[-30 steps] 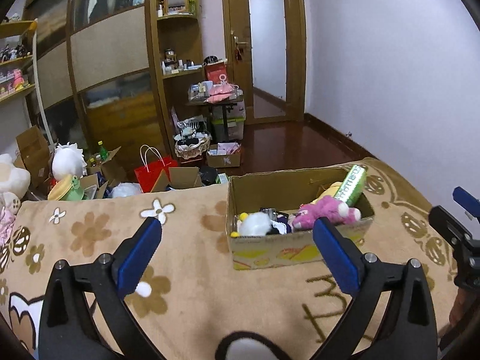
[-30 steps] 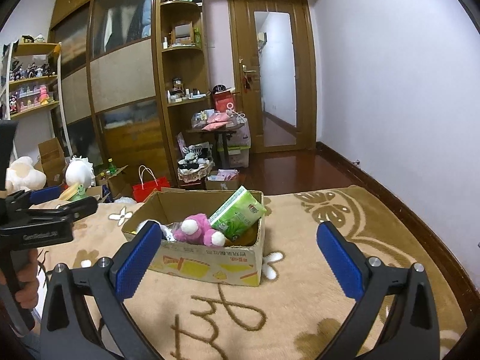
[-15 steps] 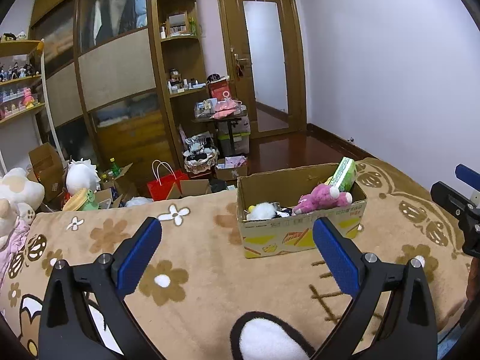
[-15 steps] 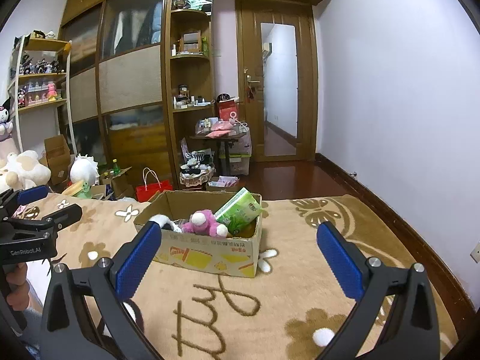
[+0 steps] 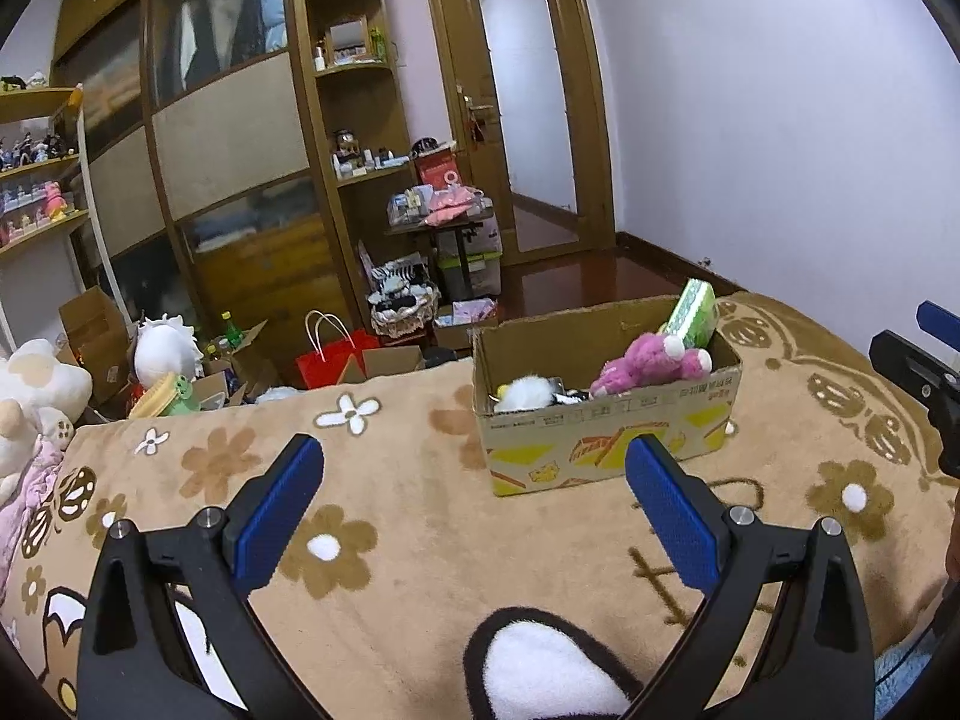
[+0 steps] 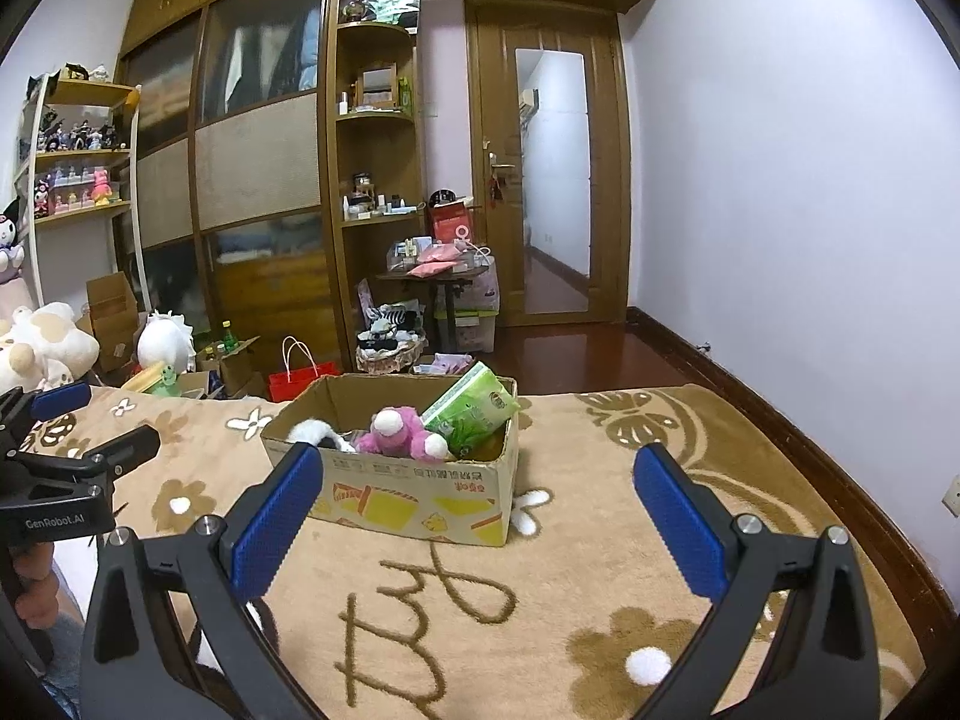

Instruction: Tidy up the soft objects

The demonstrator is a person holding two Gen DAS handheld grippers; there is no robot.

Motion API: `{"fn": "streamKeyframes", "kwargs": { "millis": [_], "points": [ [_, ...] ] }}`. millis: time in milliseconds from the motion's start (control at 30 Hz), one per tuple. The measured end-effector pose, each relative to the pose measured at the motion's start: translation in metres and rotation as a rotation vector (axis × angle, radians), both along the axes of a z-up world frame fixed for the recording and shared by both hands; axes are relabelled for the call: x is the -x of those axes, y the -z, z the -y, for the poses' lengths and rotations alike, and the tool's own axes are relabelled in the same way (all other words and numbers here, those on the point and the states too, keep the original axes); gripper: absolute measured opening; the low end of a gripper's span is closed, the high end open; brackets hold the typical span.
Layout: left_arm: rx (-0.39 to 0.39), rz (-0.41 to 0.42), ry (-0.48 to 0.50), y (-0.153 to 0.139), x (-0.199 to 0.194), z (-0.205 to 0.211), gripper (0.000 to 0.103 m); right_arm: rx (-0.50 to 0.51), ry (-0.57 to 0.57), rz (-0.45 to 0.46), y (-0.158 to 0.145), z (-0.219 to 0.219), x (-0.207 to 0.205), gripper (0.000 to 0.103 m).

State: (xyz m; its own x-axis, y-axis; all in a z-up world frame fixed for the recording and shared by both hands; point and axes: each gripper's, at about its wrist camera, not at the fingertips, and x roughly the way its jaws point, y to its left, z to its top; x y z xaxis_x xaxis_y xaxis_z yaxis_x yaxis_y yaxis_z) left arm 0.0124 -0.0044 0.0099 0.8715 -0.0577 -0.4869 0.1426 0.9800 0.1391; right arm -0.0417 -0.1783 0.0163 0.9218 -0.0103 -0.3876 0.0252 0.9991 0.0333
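Observation:
A cardboard box [image 5: 606, 441] [image 6: 414, 495] sits on the brown flowered blanket [image 5: 390, 468] [image 6: 600, 570]. Inside it lie a pink plush toy [image 5: 651, 363] [image 6: 399, 435], a white and black plush [image 5: 531, 391] [image 6: 312, 432] and a green tissue pack [image 5: 695, 312] [image 6: 474, 408] leaning on the far wall. My left gripper [image 5: 474, 507] is open and holds nothing, well short of the box. My right gripper [image 6: 477, 519] is also open with nothing in it, back from the box. In the right wrist view the left gripper [image 6: 66, 438] shows at the left edge, a hand under it.
Plush toys [image 5: 36, 390] [image 6: 45, 348] pile at the blanket's left. Beyond the bed edge stand a red bag [image 5: 330, 357] [image 6: 297, 375], open cartons [image 5: 96, 336] and a small cluttered table [image 6: 441, 282]. A wardrobe, shelves and a door line the far wall.
Both grippers have pulled back and risen, so the box looks smaller and farther away. Both stay open. The box contents have not moved.

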Motion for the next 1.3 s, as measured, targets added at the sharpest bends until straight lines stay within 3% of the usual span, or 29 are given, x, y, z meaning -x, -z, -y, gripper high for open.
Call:
{"fn": "streamKeyframes", "kwargs": {
  "millis": [500,1300],
  "points": [
    [-0.001,-0.002,-0.016,0.004,-0.008,-0.002,0.100,0.003,-0.001,-0.032,0.017,-0.001,-0.010,0.103],
    [-0.010,0.016,-0.019,0.003,-0.009,-0.001,0.100,0.004,-0.002,-0.029,0.018,-0.002,-0.012,0.103]
  ]
}}
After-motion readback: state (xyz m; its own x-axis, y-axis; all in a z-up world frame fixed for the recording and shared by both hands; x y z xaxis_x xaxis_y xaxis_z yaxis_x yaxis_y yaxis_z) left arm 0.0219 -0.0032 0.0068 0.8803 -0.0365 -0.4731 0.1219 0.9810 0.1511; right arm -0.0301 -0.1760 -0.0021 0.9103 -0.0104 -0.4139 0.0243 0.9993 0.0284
